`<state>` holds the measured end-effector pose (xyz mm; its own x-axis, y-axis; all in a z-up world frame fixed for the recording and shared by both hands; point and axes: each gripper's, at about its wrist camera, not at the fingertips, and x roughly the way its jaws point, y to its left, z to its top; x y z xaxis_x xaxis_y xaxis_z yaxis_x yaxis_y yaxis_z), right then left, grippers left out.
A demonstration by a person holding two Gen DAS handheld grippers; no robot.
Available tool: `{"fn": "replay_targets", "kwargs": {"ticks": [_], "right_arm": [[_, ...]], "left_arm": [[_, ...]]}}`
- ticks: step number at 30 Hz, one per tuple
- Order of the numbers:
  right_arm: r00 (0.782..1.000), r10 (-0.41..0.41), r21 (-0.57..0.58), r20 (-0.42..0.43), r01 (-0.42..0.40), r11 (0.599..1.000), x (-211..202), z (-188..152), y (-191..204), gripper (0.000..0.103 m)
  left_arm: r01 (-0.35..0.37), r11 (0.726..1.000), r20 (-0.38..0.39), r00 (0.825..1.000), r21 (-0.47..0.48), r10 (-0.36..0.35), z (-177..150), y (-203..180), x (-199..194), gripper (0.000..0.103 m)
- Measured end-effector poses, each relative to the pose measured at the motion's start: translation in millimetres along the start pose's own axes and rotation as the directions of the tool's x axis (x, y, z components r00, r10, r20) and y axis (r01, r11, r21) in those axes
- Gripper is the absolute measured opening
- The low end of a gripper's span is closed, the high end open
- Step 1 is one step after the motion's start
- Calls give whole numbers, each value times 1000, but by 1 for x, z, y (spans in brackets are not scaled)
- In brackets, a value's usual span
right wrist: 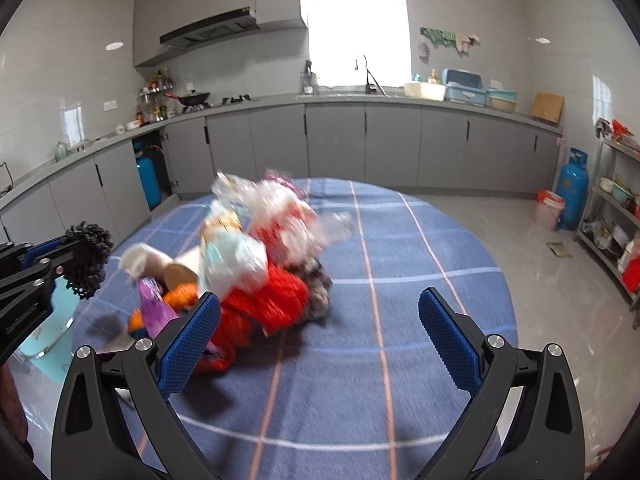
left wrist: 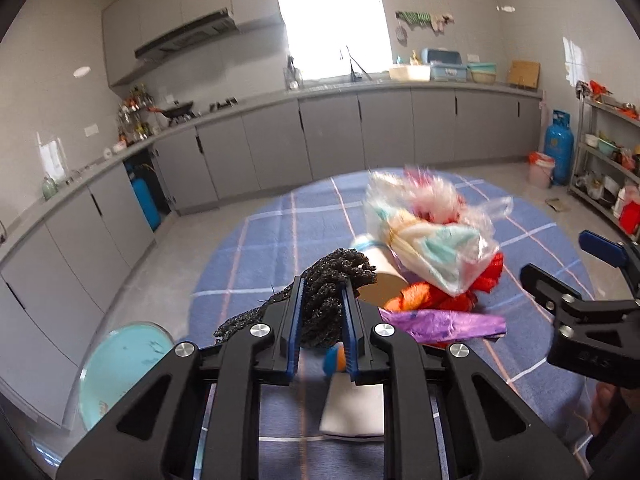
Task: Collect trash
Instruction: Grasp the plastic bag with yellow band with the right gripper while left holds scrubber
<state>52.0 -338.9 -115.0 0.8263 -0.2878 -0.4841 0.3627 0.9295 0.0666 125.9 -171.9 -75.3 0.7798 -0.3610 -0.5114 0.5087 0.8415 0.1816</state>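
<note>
Black arms of the left tool (left wrist: 322, 300) fill the bottom of the left wrist view, and its blue pads are narrow, pressed on a black mesh bundle (left wrist: 320, 292) that stands up between them. Under the tool lie a white flat piece (left wrist: 354, 412) and a small orange and blue thing (left wrist: 336, 358) on the worktop (left wrist: 280, 240), which is round and covered with a blue cloth with white and pink lines. Just behind the bundle is the trash pile (left wrist: 432, 248): a paper cup on its side, a clear bag with white and pale green content, red plastic and a purple wrapper near the front edge. A pale blue bin (left wrist: 120, 364) with a clear rim stands on the floor beside the left edge of the worktop. At the right edge the right tool (left wrist: 576, 272) shows with its jaws apart.

From the right wrist view, the right tool (right wrist: 320, 332) is wide and holds nothing; its left pad is just beside the red plastic of the trash pile (right wrist: 260, 264), which lies on the left half of the worktop (right wrist: 400, 280). The right half is bare cloth. At far left the left tool (right wrist: 76, 256) holds the black mesh bundle (right wrist: 88, 258) above the left edge. Behind are grey cabinets (right wrist: 360, 144), a bright window (right wrist: 358, 36), a range hood, a blue gas cylinder (right wrist: 572, 188) and a metal shelf at the right wall.
</note>
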Motion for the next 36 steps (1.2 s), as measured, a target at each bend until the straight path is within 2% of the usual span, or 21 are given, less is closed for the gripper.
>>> {"fn": "replay_targets", "kwargs": {"ticks": [5, 11, 13, 17, 20, 22, 28, 36], "right_arm": [[999, 35, -27, 17, -34, 999, 11, 18, 14, 97], [997, 72, -48, -2, -72, 996, 35, 33, 30, 96], [996, 86, -48, -25, -87, 995, 43, 34, 32, 85], [990, 111, -35, -81, -114, 993, 54, 29, 33, 72], [983, 143, -26, -114, -147, 989, 58, 25, 36, 58], [976, 174, -36, -129, -180, 983, 58, 22, 40, 43], [974, 198, -58, -112, -206, 977, 48, 20, 46, 32], [980, 199, -86, -30, -201, 976, 25, 38, 52, 30]], "left_arm": [[-111, 993, 67, 992, 38, 108, 2, 7, -9, 18], [-146, 989, 44, 988, 6, 146, -1, 30, 4, 18], [-153, 988, 42, 987, -1, 153, -2, 34, 5, 17], [-151, 988, 33, 988, -15, 152, -4, 43, 9, 18], [-145, 989, 27, 989, -19, 146, -6, 45, 10, 18], [-141, 990, 25, 990, -25, 142, -7, 48, 10, 18], [-144, 989, 35, 989, -40, 145, -5, 52, 3, 18], [-177, 982, 73, 981, -60, 181, -1, 64, -16, 18]]}}
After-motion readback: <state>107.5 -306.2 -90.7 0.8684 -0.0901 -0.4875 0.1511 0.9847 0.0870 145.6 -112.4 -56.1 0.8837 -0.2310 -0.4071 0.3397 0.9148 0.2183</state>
